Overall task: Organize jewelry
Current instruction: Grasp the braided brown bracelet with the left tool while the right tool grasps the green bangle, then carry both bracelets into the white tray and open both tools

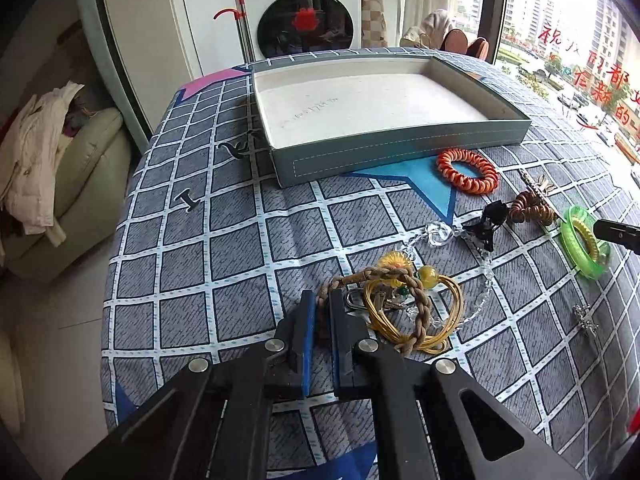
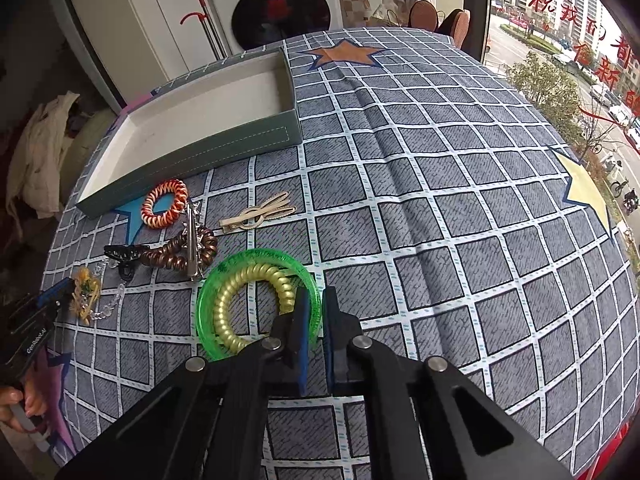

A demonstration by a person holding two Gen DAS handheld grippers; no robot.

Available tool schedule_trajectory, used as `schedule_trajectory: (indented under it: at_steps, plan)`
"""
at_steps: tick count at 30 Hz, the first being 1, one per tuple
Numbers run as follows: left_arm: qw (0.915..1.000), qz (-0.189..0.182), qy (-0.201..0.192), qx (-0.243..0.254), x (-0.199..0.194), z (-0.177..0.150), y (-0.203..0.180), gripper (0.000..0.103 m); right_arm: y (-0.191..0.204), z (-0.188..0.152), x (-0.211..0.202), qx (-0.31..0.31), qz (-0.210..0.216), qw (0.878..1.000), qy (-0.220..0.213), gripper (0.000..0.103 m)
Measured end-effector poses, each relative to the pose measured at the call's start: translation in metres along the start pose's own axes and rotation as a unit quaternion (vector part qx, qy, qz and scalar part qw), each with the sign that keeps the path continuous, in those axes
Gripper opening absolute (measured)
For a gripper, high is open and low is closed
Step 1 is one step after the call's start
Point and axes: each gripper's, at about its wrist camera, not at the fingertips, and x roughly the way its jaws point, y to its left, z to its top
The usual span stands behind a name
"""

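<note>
Grips set: left claw (image 1: 322, 304) clamps braided cord (image 1: 420, 304) in tangled pile on tabletop (image 1: 224, 240); right claw (image 2: 315, 304) pinches green bangle (image 2: 224, 280) rim. Lift slowly, untangle, carry toward empty tray (image 1: 400, 148).

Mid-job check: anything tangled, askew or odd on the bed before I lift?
Yes. The left hand-held gripper is shut on a braided cord knotted up with gold wire hoops and a clear bead chain, so they may lift together. A yellow spiral hair tie sits inside the green bangle that the right hand-held gripper is pinching.
</note>
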Motion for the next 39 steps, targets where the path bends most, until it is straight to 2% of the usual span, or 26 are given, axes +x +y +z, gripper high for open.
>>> schedule_trajectory:
  at_steps: [4, 8, 13, 20, 23, 26, 31, 35, 39]
  plan:
    - [0.9991, -0.026, -0.014, -0.029, -0.014, -0.003, 0.011, 0.026, -0.001, 0.000, -0.018, -0.004, 0.012, 1.000, -0.023, 0.007]
    - [0.9976, -0.037, -0.039, -0.043, -0.037, -0.002, 0.016, 0.026, -0.002, 0.006, -0.033, -0.002, 0.027, 0.999, -0.041, 0.007]
    - [0.9942, -0.065, -0.061, -0.060, -0.058, 0.007, 0.022, 0.026, 0.000, 0.017, -0.045, 0.001, 0.050, 0.997, -0.051, 0.007]
    - [0.9899, -0.083, -0.088, -0.075, -0.078, 0.041, 0.023, 0.026, 0.014, 0.048, -0.054, -0.008, 0.082, 0.995, -0.056, 0.007]
    - [0.9900, -0.076, -0.095, -0.070, -0.080, 0.061, 0.021, 0.026, 0.023, 0.071, -0.053, -0.018, 0.090, 0.994, -0.056, 0.007]
    - [0.9923, -0.053, -0.095, -0.059, -0.072, 0.087, 0.016, 0.026, 0.032, 0.097, -0.046, -0.031, 0.091, 0.994, -0.058, 0.007]
    - [0.9932, -0.041, -0.089, -0.062, -0.044, 0.134, 0.011, 0.026, 0.045, 0.141, -0.017, -0.032, 0.097, 0.994, -0.046, 0.007]
    - [0.9939, -0.028, -0.080, -0.070, -0.008, 0.166, 0.007, 0.026, 0.052, 0.172, 0.019, -0.023, 0.089, 0.995, -0.029, 0.007]
    - [0.9956, -0.017, -0.054, -0.075, 0.032, 0.184, 0.007, 0.027, 0.057, 0.193, 0.054, -0.016, 0.079, 0.997, -0.013, 0.007]
